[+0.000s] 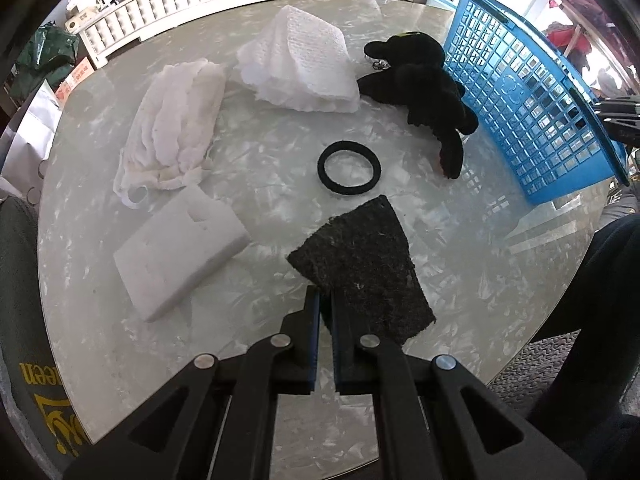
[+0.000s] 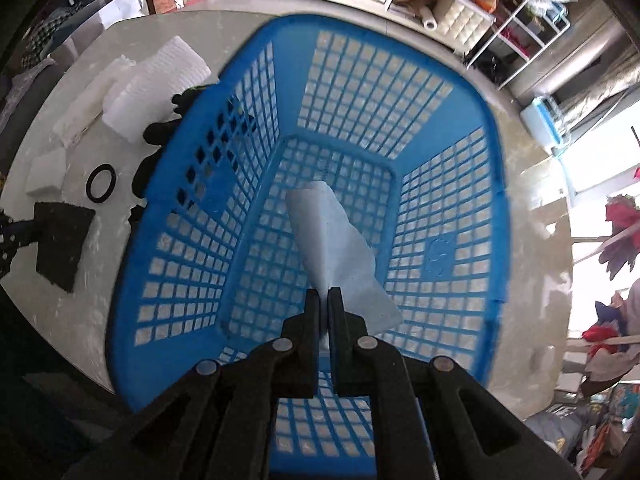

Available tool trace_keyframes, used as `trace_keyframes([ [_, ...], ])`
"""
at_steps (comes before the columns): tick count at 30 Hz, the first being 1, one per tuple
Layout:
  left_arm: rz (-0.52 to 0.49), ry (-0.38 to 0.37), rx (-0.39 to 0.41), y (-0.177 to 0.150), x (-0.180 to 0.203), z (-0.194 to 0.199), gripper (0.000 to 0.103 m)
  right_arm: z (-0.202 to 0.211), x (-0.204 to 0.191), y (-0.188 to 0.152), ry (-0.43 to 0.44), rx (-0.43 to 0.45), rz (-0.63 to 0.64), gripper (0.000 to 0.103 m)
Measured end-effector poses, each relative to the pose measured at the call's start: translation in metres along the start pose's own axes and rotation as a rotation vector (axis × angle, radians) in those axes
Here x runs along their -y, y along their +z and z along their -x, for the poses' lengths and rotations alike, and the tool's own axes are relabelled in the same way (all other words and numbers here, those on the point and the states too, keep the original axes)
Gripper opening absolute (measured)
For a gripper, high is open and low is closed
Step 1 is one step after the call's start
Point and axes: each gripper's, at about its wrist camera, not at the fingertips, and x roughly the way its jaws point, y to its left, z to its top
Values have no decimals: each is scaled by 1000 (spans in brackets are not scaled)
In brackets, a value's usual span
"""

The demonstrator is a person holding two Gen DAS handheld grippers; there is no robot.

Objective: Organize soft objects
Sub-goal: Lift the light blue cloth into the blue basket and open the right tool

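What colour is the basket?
Bright blue basket, best seen in the right wrist view.

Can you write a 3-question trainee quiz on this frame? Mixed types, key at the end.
1. True or false: the right gripper is shut on a white cloth above the inside of the blue basket.
2. What does the left gripper grip? A) black ring B) dark scouring pad C) white foam block
3. Fill in: the black ring lies flat on the table between the dark scouring pad and the ____ plush toy.

Key: 1 true; 2 B; 3 black
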Motion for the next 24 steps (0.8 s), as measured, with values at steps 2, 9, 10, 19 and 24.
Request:
trace_keyframes([
  [2,2,-2,-2,1,1,0,4,-8,1,2,-3,-13,-12,4],
  [9,5,-21,0,3,3,1,4,-26,4,4,36,-55,-32,4],
  [10,6,-23,-1,3,2,1,4,-29,2,5,39,-61,-31,4],
  [19,3,-62,2,7,7,1,4,-45,-2,4,108,-98,-39,16],
  [24,-23,-70,22,8,15,8,4,-33,-6,-1,110,-57,-36,54],
])
